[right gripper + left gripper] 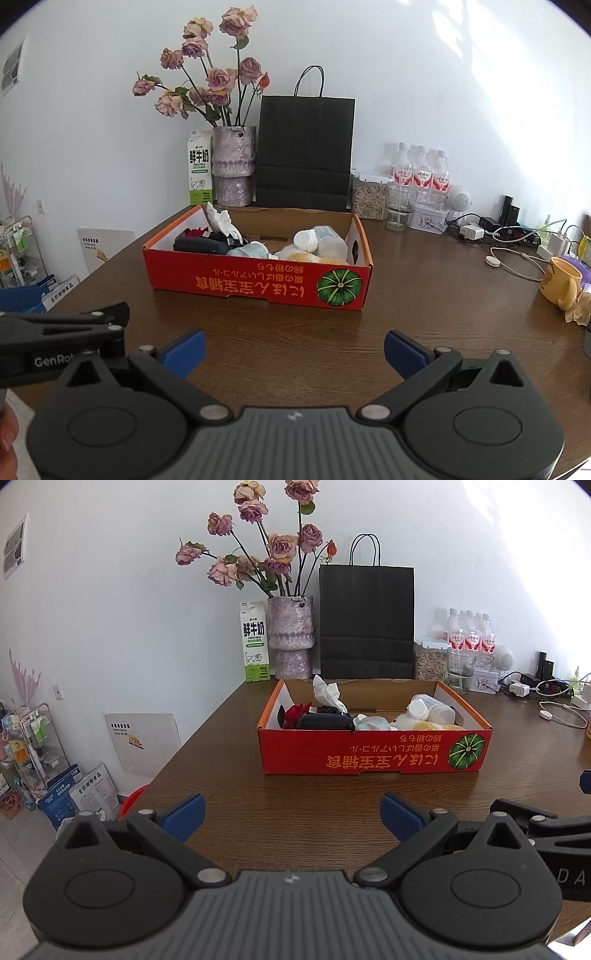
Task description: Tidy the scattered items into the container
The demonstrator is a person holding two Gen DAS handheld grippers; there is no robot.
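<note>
A red cardboard box (pixel 373 751) with orange print sits on the brown wooden table (pixel 295 805); it also shows in the right wrist view (pixel 258 284). Inside lie a white tissue (pixel 325 692), a black pouch (pixel 325 722), a red item (pixel 295 714), a white pill bottle (pixel 430 709) and a yellow soft item (pixel 299 256). My left gripper (pixel 293 818) is open and empty, held over the table in front of the box. My right gripper (pixel 295 352) is open and empty, beside the left one, also in front of the box.
Behind the box stand a milk carton (pixel 253 646), a vase of dried roses (pixel 290 637), a black paper bag (pixel 365 622), a jar (pixel 430 661), water bottles (pixel 469 635) and cables (pixel 517 254). A yellow mug (pixel 561 282) stands at the right. The table edge runs along the left.
</note>
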